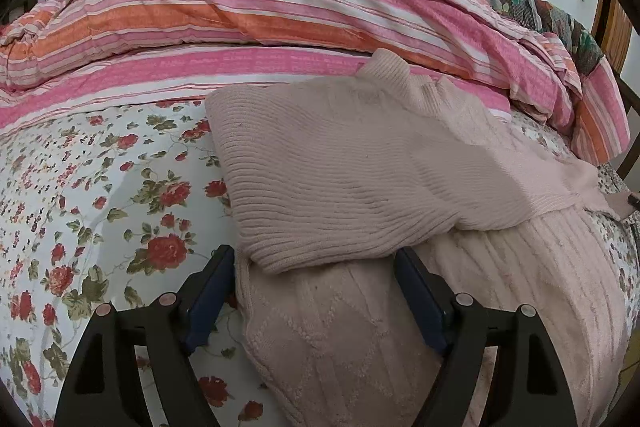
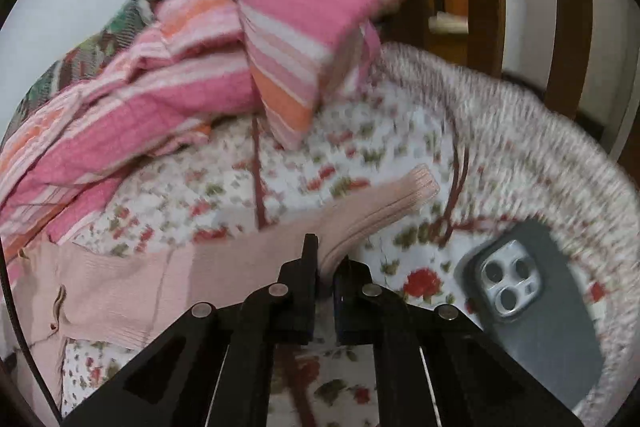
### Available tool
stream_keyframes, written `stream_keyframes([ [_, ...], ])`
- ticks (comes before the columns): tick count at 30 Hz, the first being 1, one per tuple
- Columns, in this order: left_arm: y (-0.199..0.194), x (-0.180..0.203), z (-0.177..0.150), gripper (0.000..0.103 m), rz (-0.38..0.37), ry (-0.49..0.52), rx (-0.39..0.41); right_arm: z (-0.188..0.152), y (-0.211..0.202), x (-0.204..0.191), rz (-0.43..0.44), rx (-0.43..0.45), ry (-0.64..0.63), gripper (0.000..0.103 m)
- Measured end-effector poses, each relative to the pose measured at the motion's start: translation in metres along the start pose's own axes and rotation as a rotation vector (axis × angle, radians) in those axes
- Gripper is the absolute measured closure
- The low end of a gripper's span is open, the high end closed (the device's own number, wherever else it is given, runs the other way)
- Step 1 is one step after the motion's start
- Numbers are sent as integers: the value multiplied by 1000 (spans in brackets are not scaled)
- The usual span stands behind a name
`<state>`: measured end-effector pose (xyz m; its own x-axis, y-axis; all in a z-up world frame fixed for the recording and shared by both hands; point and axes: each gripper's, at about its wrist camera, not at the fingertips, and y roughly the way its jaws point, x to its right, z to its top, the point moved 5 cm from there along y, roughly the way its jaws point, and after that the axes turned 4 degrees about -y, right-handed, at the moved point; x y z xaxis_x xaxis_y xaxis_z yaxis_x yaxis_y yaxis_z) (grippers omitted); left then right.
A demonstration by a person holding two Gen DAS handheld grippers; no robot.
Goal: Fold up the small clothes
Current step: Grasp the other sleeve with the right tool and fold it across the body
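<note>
On floral sheet: right gripper jaws clamp sweater sleeve, phone beside; left gripper jaws wide, empty.

You have one pink knit sweater, one striped quilt, one floral bedsheet, one phone in a dark case and two grippers, left gripper and right gripper.
</note>
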<state>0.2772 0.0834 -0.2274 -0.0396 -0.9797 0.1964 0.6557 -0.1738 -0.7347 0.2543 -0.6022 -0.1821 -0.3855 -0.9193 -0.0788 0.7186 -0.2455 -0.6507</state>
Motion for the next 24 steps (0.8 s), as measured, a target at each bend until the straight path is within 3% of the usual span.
stream_keyframes([
  [4, -2, -2, 0, 23, -24, -21, 5, 25, -39, -39, -5, 91, -81, 97],
  [9, -14, -9, 2, 23, -32, -66, 26, 44, -83, -108, 60, 162, -172, 97],
  [18, -56, -62, -3, 23, 6, -219, 39, 36, -123, -310, 269, 189, -367, 97],
  [24, -89, -97, -19, 23, 37, -267, 67, -11, -123, -459, 453, 137, -516, 97],
])
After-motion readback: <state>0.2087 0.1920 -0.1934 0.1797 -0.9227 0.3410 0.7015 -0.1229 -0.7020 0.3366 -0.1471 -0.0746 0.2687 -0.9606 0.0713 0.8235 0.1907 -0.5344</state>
